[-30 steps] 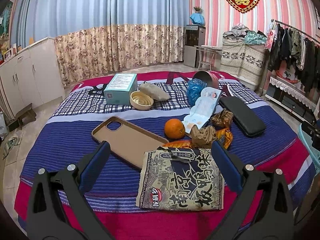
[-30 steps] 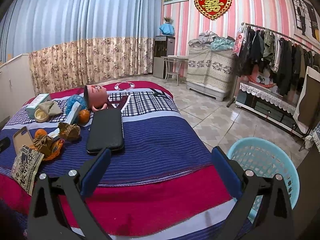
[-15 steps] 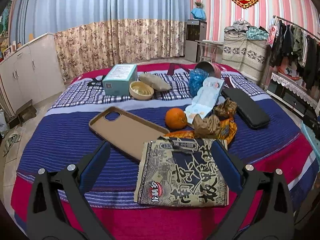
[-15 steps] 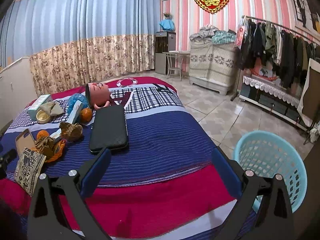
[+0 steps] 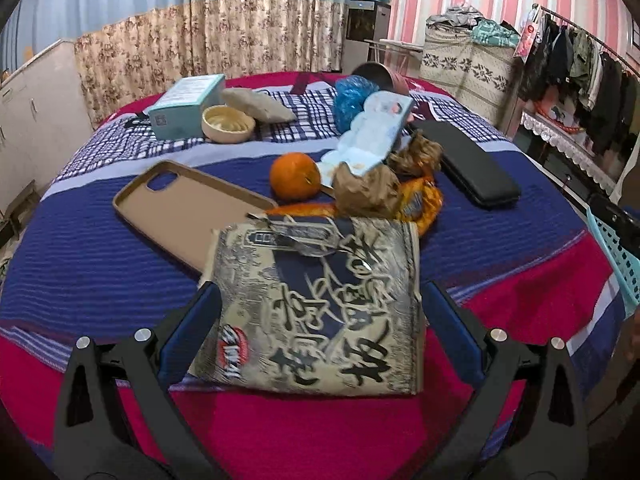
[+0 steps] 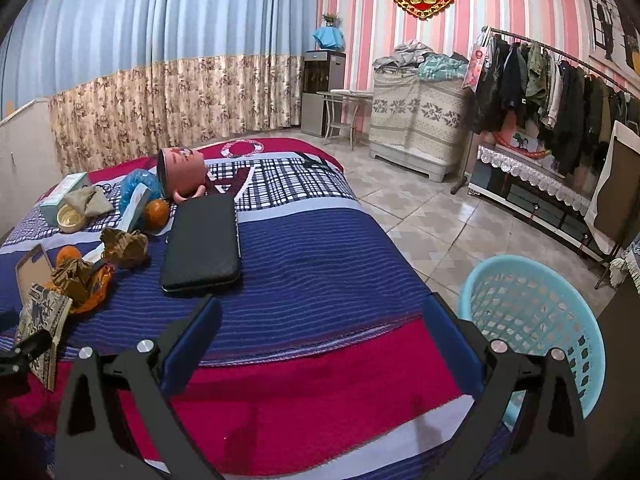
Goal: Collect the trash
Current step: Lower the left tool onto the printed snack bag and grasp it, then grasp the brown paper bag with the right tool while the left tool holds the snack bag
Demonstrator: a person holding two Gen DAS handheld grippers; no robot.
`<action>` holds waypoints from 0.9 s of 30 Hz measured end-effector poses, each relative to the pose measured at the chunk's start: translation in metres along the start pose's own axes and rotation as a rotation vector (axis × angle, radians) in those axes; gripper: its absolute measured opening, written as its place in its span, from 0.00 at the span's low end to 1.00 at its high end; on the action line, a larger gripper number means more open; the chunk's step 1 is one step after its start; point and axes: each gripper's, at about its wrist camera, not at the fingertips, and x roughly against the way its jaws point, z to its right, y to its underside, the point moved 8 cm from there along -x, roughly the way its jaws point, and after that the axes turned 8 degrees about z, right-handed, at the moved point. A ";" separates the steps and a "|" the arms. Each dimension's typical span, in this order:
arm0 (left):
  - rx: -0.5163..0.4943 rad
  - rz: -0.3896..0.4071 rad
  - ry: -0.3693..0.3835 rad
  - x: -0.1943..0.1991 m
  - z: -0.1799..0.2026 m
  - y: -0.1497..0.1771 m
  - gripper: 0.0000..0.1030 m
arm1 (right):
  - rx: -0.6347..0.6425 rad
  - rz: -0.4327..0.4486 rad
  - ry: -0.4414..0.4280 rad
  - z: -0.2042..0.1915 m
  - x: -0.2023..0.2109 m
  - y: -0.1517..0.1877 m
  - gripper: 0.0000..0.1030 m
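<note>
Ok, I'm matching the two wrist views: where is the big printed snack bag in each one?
Left wrist: the snack bag lies low centre, between the open left gripper fingers, overlapping the phone case.
Right wrist: the same bag sits edge-on at the far left, at the bed's near edge.
Shared landmark: the black case.
</note>
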 end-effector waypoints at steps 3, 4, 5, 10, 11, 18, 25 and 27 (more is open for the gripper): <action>-0.040 -0.009 -0.018 -0.002 0.008 0.006 0.94 | -0.002 -0.001 -0.001 0.001 0.000 0.000 0.95; -0.051 -0.017 -0.026 -0.003 0.009 0.008 0.94 | -0.007 -0.003 -0.001 0.001 0.000 0.000 0.95; -0.066 -0.034 -0.039 -0.006 0.010 0.011 0.94 | -0.008 -0.002 -0.001 0.001 0.000 0.001 0.95; -0.095 -0.044 -0.058 -0.006 0.016 0.015 0.90 | -0.036 -0.009 -0.012 0.005 -0.001 0.002 0.95; -0.099 -0.043 -0.057 -0.006 0.016 0.015 0.85 | -0.039 -0.009 -0.013 0.005 -0.001 0.002 0.95; -0.115 -0.024 -0.027 -0.002 0.022 0.015 0.58 | -0.070 -0.014 -0.021 0.011 -0.001 0.002 0.95; -0.096 -0.011 0.005 0.003 0.022 0.011 0.37 | -0.091 -0.016 -0.024 0.017 -0.002 0.001 0.95; -0.083 -0.004 0.016 0.006 0.020 0.009 0.32 | -0.091 -0.020 -0.026 0.016 -0.003 0.002 0.95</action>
